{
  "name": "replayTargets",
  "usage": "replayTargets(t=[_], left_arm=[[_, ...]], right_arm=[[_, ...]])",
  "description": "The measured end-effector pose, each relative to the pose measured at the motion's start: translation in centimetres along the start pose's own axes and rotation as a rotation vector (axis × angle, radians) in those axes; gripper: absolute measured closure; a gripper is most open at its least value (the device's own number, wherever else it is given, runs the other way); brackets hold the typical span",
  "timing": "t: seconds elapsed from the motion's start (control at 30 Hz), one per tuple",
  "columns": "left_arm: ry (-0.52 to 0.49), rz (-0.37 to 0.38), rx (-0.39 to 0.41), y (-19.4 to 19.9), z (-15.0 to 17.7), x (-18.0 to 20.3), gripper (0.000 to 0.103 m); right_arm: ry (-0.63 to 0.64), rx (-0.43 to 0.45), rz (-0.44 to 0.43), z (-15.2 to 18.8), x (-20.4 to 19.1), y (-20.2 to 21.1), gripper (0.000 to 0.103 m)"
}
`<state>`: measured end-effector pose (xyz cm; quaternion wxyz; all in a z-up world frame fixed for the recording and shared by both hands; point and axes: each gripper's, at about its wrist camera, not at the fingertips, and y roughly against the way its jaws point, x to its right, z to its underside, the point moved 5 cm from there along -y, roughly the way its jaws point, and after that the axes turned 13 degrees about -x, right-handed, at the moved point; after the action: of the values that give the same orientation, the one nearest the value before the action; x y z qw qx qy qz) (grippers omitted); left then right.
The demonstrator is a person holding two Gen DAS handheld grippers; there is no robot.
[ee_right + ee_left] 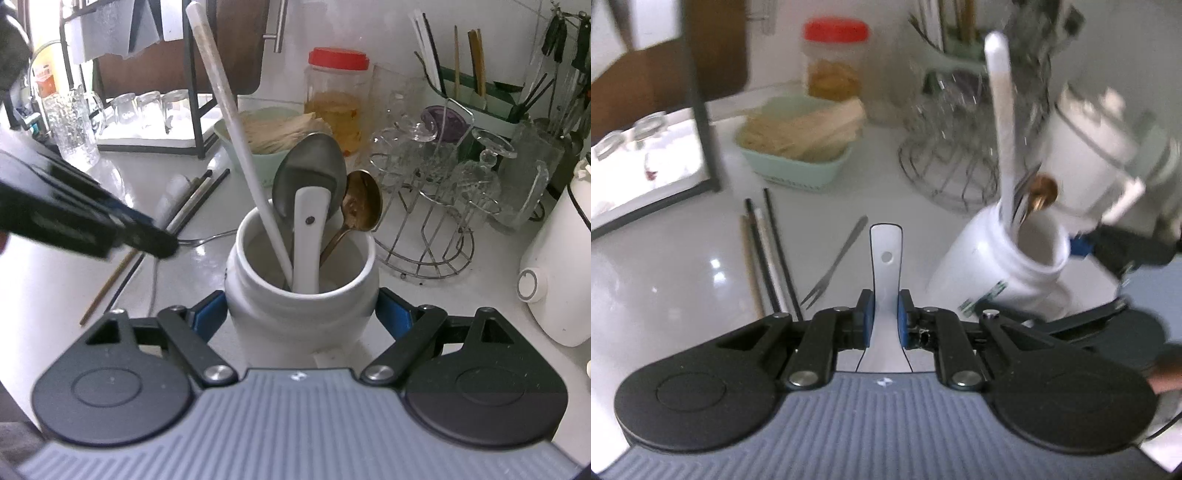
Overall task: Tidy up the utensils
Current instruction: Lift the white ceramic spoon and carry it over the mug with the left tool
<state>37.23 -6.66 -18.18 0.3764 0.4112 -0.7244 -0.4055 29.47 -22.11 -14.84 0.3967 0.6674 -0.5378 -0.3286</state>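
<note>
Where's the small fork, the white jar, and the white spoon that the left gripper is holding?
small fork [833, 264]: left wrist view, middle of its handle, lying on the counter.
white jar [301, 314]: right wrist view, front wall below the rim.
white spoon [885, 254]: left wrist view, handle near its hole.

Each tool [885, 314] is black-linked with blue pads, silver screws and a ribbed grey body.

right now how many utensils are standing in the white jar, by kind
Standing in the white jar, as the right wrist view shows it:
large steel spoon: 1
white ceramic spoon: 1
bronze-coloured spoon: 1
long white stick-like utensil: 1
total: 4
</note>
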Motion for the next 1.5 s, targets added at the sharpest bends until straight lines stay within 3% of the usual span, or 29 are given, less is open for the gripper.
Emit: replayTargets(t=[0.33, 0.6, 0.87, 1.07, 1.27, 1.5], left_arm=[[0.118, 0.002, 0.12, 5.3, 1.6, 1.0, 0.087], [0.115, -0.01, 0.232, 10.2, 1.7, 2.1, 0.087], [0.049, 0.006, 0.311, 13.5, 0.4, 4.0, 0.087], [0.015, 0.026, 0.314, 13.0, -1.2, 4.8, 0.087], [-0.012, 0.045, 0.264, 10.0, -3.1, 5.1, 0.087], [-0.112, 0.044, 0.258, 7.3, -4.3, 6.8, 0.087]], right_arm=[[0.043, -0.006, -0.021, -0.6, -1.4, -0.3, 0.014], [0.049, -0.013, -0.024, -0.6, -2.0, -0.1, 0.014], [0.079, -0.012, -0.044, -0.5, -3.6, 0.1, 0.014], [0.09, -0.011, -0.052, -0.4, -4.6, 0.2, 0.014], [0.088, -0.006, -0.051, -0.3, -4.9, 0.2, 0.014], [0.078, 0.0, -0.046, -0.3, -4.9, 0.2, 0.014]])
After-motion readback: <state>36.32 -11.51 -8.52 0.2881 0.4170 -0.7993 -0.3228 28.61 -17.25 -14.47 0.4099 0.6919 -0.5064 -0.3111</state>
